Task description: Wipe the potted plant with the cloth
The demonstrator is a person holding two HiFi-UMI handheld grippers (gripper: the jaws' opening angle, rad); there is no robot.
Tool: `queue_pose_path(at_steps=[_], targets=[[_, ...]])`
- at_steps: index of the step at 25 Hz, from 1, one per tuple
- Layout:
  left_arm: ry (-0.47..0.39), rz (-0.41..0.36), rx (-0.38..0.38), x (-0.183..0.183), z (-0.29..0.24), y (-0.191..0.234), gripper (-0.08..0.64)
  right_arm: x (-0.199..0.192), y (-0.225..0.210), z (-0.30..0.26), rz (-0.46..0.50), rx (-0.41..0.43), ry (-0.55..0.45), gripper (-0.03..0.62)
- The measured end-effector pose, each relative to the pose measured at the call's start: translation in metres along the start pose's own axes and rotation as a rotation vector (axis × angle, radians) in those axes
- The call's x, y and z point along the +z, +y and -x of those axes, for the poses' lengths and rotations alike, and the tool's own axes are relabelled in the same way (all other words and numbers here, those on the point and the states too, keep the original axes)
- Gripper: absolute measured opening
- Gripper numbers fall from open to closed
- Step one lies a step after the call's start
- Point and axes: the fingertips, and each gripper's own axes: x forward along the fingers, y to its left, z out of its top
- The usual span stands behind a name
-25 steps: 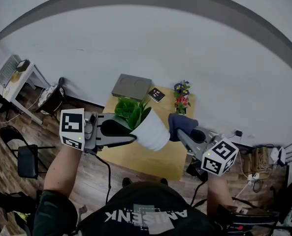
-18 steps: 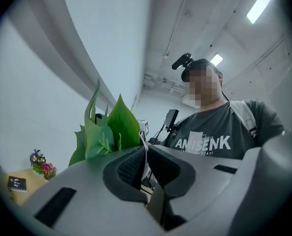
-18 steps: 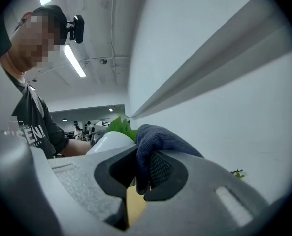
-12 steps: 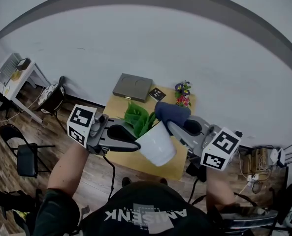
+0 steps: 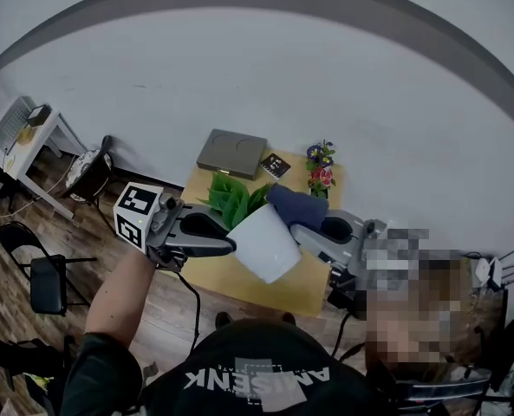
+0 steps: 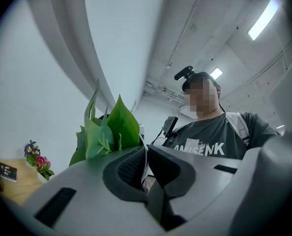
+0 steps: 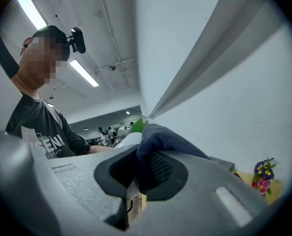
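At the left, the left gripper (image 5: 229,243) held its jaws nearly together, nipping the thin white rim of the pot (image 5: 267,245). It had rolled since a second earlier, so its marker cube (image 5: 138,216) now sat cocked at an angle. The pot hung tilted in the air above the wooden counter (image 5: 304,289), and its green leaves (image 5: 229,199) pointed up and away toward the wall, steeper than before.

To the right, the right gripper (image 5: 305,227) had its jaws clamped on the dark blue cloth (image 5: 296,207). A second ago the cloth lay against the pot's right flank. Now it had climbed to the pot's upper edge, just beside the leaves.

Behind on the counter, a grey slab (image 5: 231,153) and a small bunch of flowers (image 5: 320,166) stood where they had been.
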Motion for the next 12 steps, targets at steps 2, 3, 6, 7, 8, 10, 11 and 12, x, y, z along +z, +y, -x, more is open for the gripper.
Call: queue_pose_path(at_steps=[2,3,6,7,8,10,11,12], targets=[[-0.005,0.006,0.015,0.000,0.005,0.006,0.020,-0.004,0.001,0.003,-0.001,0.004,0.009,0.028],[-0.008,0.009,0.024,0.000,0.007,0.010,0.020,-0.006,0.002,0.004,-0.002,0.006,0.013,0.028],[-0.018,0.012,0.061,0.000,0.014,0.022,0.020,-0.011,0.002,0.010,-0.004,0.007,0.024,0.028],[-0.022,0.014,0.072,0.001,0.017,0.025,0.020,-0.013,0.001,0.012,-0.007,0.007,0.028,0.028],[-0.026,0.015,0.081,0.001,0.019,0.029,0.020,-0.016,0.001,0.014,-0.010,0.006,0.033,0.028],[-0.031,0.012,0.104,0.001,0.024,0.034,0.020,-0.022,0.002,0.018,-0.016,0.003,0.048,0.028],[-0.033,0.010,0.118,0.002,0.025,0.037,0.020,-0.025,0.002,0.019,-0.018,0.001,0.054,0.028],[-0.036,0.007,0.132,0.002,0.027,0.039,0.020,-0.027,0.002,0.022,-0.020,-0.002,0.058,0.028]])
